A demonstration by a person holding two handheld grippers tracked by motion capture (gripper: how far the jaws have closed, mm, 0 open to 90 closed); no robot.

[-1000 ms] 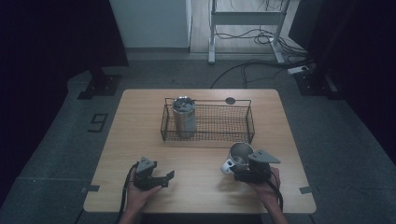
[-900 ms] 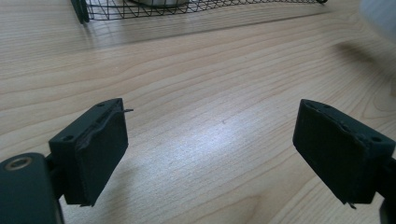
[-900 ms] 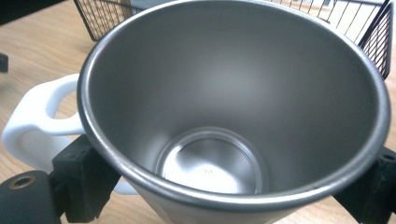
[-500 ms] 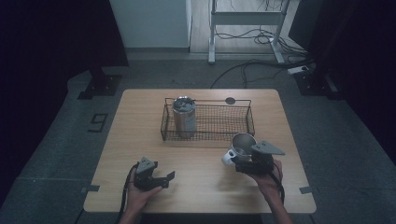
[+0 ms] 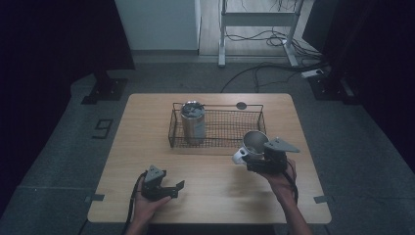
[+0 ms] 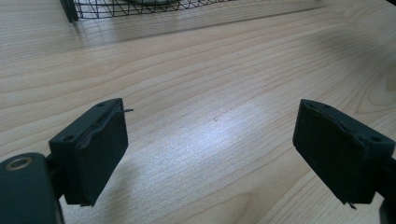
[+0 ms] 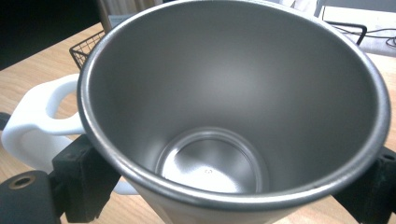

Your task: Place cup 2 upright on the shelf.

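From above, I hold the mug (image 5: 254,143) in my right gripper (image 5: 257,160), lifted near the table's (image 5: 147,127) right edge, just in front of the wire basket (image 5: 218,128), probably its destination since a steel can (image 5: 193,122) already stands in its left end; my left gripper (image 5: 164,188) rests idle near the front edge, jaws wide and empty. In the left gripper view, both jaws stand far apart over bare wood, out of the way. In the right gripper view, the jaws clamp the mug's (image 7: 233,112) body from both sides, white handle (image 7: 37,123) sticking out left, mouth tilted toward the camera.
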